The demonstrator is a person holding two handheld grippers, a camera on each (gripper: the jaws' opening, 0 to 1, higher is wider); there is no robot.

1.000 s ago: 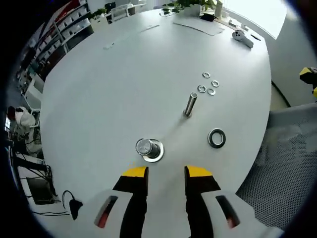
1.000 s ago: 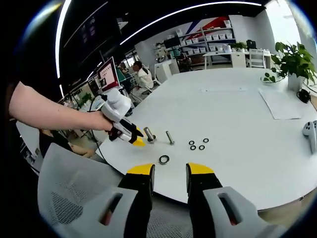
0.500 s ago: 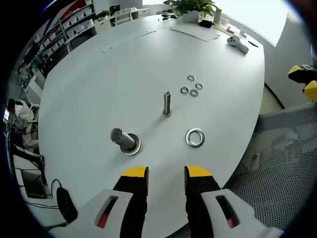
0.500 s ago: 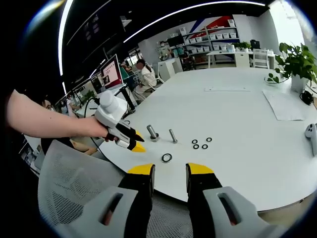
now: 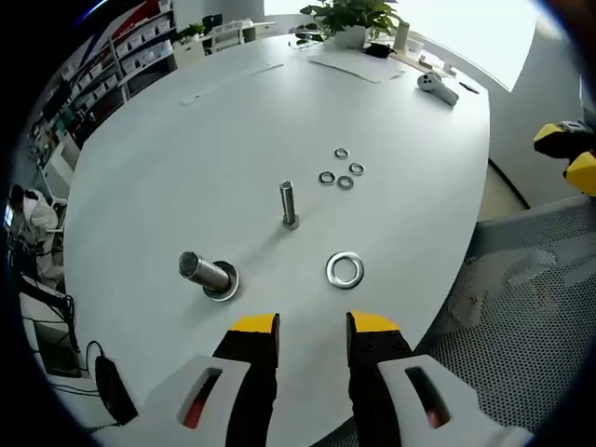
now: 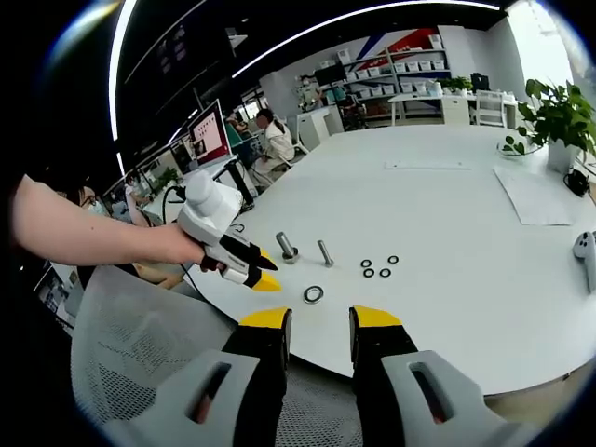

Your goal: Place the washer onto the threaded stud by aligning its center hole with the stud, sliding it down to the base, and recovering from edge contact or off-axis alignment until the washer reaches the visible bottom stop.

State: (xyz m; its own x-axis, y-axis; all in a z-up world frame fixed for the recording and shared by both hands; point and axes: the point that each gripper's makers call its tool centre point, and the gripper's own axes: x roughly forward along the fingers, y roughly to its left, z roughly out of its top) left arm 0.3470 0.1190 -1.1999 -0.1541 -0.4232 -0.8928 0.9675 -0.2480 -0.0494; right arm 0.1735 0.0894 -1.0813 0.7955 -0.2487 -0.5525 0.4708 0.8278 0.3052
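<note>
Washer (image 5: 345, 269) lies flat on our white bench (image 5: 186, 168), just ahead of our left hand-held gripper (image 5: 312, 326), whose jaws stand apart and grasp nothing. We see the slim stud (image 5: 288, 204) upright beyond it, apart from the washer, and a thicker bolt (image 5: 206, 274) tilted to its left. Four small washers (image 5: 340, 168) sit farther back. Our right hand-held gripper (image 6: 319, 321) hangs off the bench edge over a mesh chair (image 6: 140, 345), jaws parted, empty.
</note>
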